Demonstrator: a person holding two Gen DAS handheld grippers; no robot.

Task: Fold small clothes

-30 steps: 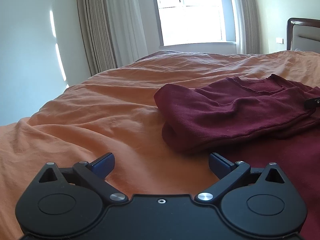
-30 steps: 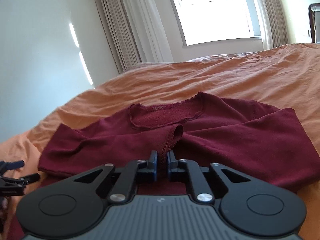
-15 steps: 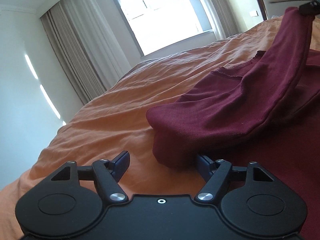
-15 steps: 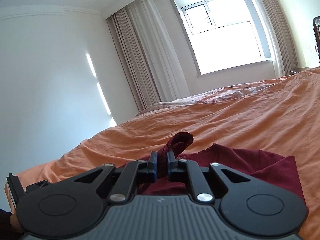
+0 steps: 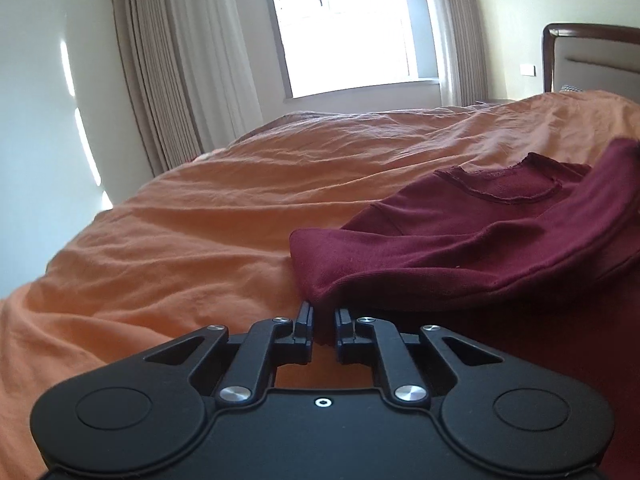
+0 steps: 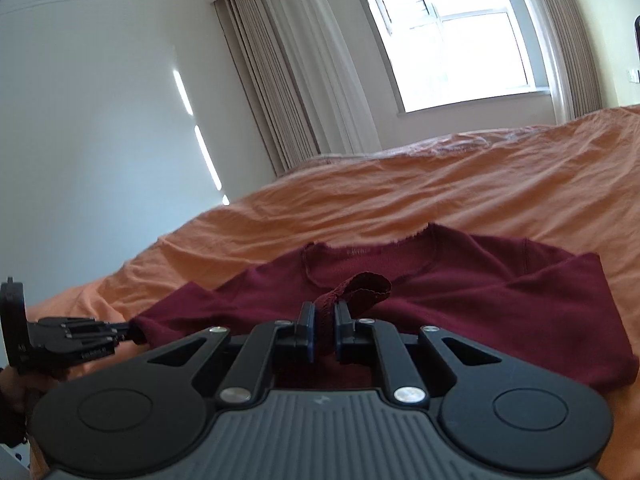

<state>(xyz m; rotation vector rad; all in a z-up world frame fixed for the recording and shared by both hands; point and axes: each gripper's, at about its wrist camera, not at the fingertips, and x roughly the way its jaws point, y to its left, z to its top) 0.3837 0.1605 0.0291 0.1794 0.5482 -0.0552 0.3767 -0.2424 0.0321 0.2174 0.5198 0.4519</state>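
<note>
- Left gripper (image 5: 323,326): jaws had just been closing, from wide apart 1 s ago to nearly together, and were pinched on a folded corner of the shirt (image 5: 460,248). Cloth showed between the pads.
- Right gripper (image 6: 323,330): jaws nearly together, as in both earlier frames, clamped on a scalloped hem strip that curled up past the pads toward 1 o'clock.
- Judgement: with 2 grips in place, the shirt was ready for a lift-and-carry fold; before, only 1 side was held.
- Shirt lay on the quilt (image 5: 200,240), collar toward the window (image 5: 352,28). In the right view it spread from 9 to 3 o'clock ahead of the jaws; the left gripper (image 6: 80,336) showed at 9 o'clock, holding the shirt's left tip.
- In the left view a raised band of cloth ran from the jaws up to 2 o'clock, off the quilt.
- Edges: quilt dropped away at 9 o'clock toward the wall; headboard (image 5: 592,60) stood at 2 o'clock, well apart from the shirt.
- Open room: bare quilt from 10 to 12 o'clock beyond the collar, wrinkled but unobstructed. Judged enough for a forward fold.
</note>
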